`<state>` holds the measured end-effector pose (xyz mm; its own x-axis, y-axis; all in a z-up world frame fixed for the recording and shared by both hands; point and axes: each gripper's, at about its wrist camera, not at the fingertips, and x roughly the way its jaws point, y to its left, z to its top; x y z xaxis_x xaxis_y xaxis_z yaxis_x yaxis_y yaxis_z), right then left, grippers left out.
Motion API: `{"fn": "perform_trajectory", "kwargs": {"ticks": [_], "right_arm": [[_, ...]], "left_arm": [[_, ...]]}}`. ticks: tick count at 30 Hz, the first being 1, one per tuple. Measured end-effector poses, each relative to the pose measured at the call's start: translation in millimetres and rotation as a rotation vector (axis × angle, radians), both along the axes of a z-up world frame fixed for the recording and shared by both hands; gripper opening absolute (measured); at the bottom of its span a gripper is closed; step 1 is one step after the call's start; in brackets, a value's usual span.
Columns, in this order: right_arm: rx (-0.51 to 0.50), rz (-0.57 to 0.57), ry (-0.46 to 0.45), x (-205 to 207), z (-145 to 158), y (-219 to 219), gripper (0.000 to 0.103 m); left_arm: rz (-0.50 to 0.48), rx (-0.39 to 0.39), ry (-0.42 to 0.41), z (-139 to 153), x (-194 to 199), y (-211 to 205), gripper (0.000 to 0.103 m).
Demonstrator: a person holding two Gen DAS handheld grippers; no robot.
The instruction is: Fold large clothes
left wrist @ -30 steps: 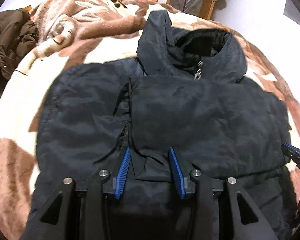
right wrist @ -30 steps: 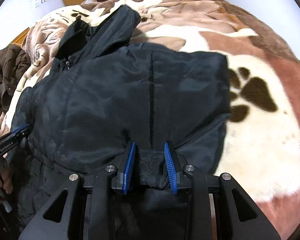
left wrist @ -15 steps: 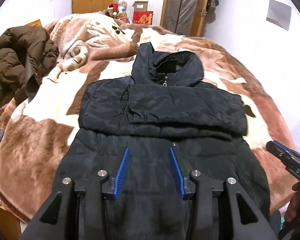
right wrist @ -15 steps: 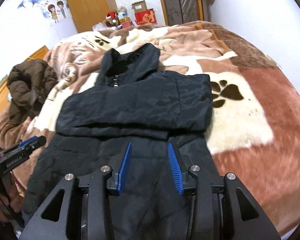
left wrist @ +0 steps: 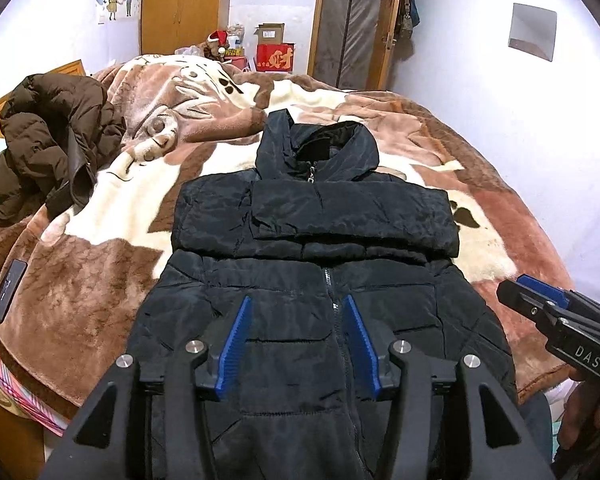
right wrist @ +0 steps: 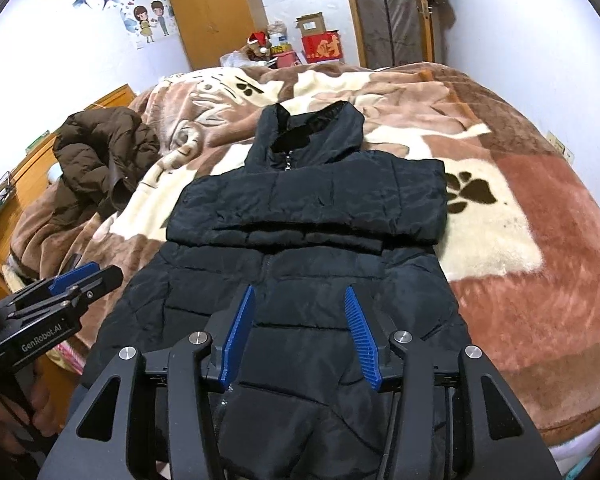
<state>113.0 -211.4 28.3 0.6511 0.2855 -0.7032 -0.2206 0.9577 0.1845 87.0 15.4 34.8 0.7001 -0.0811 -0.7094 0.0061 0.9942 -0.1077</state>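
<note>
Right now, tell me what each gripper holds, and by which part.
Nothing is held. The left gripper and right gripper hang above the black padded hooded jacket, jaws opening, with nothing between them.

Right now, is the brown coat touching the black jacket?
Apart. Left wrist view shows a strip of blanket between the brown coat and the black jacket.

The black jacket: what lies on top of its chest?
Both sleeves lie folded across the black jacket, hiding the upper zipper; the hood stays uncovered.
</note>
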Motion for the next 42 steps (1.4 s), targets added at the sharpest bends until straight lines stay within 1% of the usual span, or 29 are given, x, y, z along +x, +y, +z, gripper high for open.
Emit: {"fn": "perform_trajectory", "kwargs": {"ticks": [6, 12, 19, 25, 28, 31, 32, 34, 36, 39, 42], "right_arm": [[0.003, 0.003, -0.004, 17.6, 2.9, 4.2, 0.049], [0.009, 0.003, 0.012, 49.3, 0.5, 6.2, 0.049], [-0.001, 0.019, 0.026, 99.8, -4.6, 15.8, 0.049], [-0.016, 0.031, 0.057, 154.9, -20.8, 22.3, 0.049], [-0.029, 0.030, 0.075, 188.0, -29.9, 23.2, 0.049], [-0.024, 0.021, 0.095, 225.0, -36.8, 21.0, 0.049], [-0.020, 0.021, 0.098, 238.3, -38.5, 20.0, 0.049], [-0.025, 0.012, 0.102, 265.1, -40.9, 18.2, 0.049], [-0.022, 0.006, 0.107, 289.4, -43.9, 16.3, 0.049], [-0.014, -0.002, 0.119, 331.3, -49.8, 13.1, 0.049], [-0.024, -0.017, 0.122, 368.4, -56.0, 6.4, 0.050]], "left_arm": [[0.013, 0.003, -0.002, 2.3, 13.7, 8.6, 0.053], [0.030, 0.004, 0.007, -1.9, 43.2, 19.4, 0.054], [0.032, 0.012, 0.022, -12.0, 87.1, 26.7, 0.054], [0.019, 0.026, 0.044, -25.2, 135.7, 31.0, 0.054], [0.010, 0.017, 0.058, -31.8, 167.5, 35.8, 0.054], [0.013, 0.014, 0.053, -34.6, 205.7, 43.1, 0.054], [0.012, 0.004, 0.056, -35.9, 220.6, 46.1, 0.057], [0.013, -0.017, 0.062, -39.1, 250.3, 51.3, 0.060], [0.013, -0.021, 0.070, -43.4, 282.7, 54.2, 0.062], [0.007, -0.064, 0.099, -53.8, 330.4, 57.9, 0.067], [0.019, -0.066, 0.117, -66.8, 374.0, 57.5, 0.069]]}}
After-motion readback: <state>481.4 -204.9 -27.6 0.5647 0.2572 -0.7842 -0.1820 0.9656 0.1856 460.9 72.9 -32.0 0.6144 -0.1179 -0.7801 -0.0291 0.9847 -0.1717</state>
